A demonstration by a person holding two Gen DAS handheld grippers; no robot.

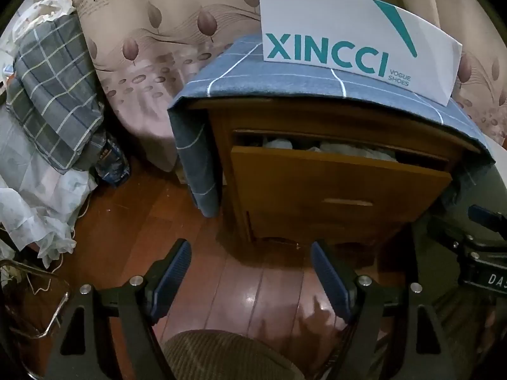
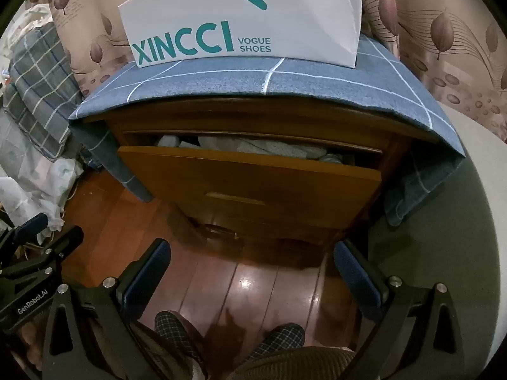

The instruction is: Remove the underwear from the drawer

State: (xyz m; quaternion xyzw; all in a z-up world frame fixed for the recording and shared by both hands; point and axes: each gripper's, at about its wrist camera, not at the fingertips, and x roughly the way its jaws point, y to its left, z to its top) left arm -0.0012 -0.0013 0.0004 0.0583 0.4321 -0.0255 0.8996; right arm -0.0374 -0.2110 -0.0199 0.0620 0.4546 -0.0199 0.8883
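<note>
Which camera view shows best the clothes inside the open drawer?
The right wrist view: the clothes lie near its centre, seen across most of the drawer gap. The left wrist view shows the same clothes off to the right, through a narrower gap.

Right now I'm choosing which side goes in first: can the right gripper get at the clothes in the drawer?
Probably yes. The right gripper is open and empty, the drawer is ajar, the pale clothes exposed, though the gap is narrow.

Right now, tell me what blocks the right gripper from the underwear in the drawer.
The drawer front is pulled out only partway, leaving a narrow gap under the cabinet's top edge. The pale clothes show through that gap. The right gripper hangs open above bare floor; nothing else stands between.
</note>
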